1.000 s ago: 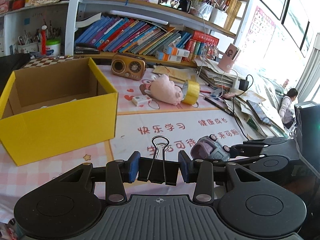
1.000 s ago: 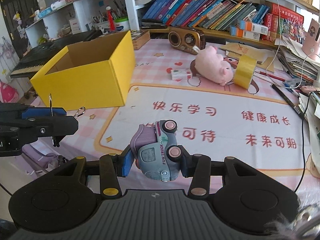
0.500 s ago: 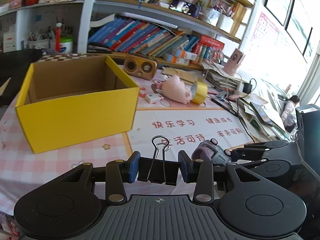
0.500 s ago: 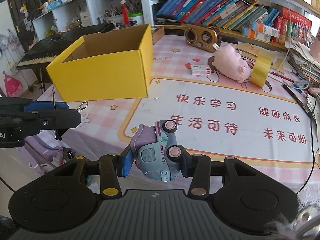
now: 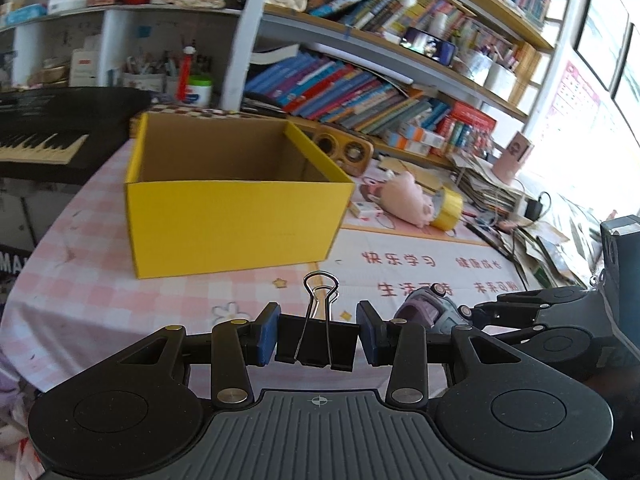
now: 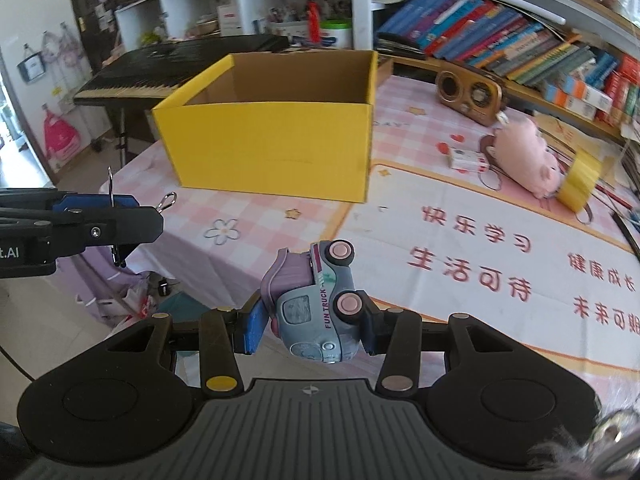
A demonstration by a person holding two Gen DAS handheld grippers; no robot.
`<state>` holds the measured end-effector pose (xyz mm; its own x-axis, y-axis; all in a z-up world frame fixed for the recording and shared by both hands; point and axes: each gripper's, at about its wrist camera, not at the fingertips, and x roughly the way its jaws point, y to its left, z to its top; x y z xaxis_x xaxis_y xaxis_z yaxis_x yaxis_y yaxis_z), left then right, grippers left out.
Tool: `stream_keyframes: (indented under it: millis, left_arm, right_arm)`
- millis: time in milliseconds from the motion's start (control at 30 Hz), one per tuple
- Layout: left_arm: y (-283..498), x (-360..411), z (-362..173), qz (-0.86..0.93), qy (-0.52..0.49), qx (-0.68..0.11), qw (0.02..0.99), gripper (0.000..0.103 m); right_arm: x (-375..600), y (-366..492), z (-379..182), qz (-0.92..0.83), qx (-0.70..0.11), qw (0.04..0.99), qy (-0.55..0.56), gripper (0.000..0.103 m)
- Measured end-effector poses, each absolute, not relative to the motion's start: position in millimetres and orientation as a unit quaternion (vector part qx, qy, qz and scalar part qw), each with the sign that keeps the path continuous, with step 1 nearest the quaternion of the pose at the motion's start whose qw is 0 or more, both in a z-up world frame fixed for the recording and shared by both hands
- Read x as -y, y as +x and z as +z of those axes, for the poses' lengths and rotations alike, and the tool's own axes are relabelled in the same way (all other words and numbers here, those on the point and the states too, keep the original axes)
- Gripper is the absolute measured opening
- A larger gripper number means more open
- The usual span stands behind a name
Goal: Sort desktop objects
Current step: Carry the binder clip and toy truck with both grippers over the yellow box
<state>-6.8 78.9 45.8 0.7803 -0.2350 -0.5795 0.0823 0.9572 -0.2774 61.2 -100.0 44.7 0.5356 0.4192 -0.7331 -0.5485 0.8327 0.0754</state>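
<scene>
My left gripper (image 5: 318, 338) is shut on a black binder clip (image 5: 316, 342) with silver wire handles, held above the table's near edge. My right gripper (image 6: 312, 326) is shut on a blue and purple toy truck (image 6: 314, 300), also held off the near edge. The open yellow cardboard box (image 5: 236, 216) stands ahead on the pink checked cloth; it also shows in the right wrist view (image 6: 276, 152). The truck shows at the right in the left wrist view (image 5: 428, 312). The left gripper shows at the left in the right wrist view (image 6: 116, 220).
A pink plush pig (image 6: 528, 160), a yellow tape roll (image 6: 580, 180), a small white box (image 6: 466, 159) and a wooden radio (image 6: 468, 96) lie to the right of the box. Bookshelves stand behind. A black keyboard (image 6: 172, 68) stands at the left. Paper piles (image 5: 500, 188) crowd the right.
Both grippers have pulled back and to the left, each still holding its object. The yellow box now sits more centred in both views.
</scene>
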Motion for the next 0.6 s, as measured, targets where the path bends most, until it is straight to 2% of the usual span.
stream_keyframes:
  millis: [600]
  left_arm:
    - [-2.6,-98.4,71.3,-0.054,-0.117,-0.276,0.952,0.04]
  right_arm:
    - [71.6,79.6,60.9,0.318,-0.372,0.868,-0.088,0.043]
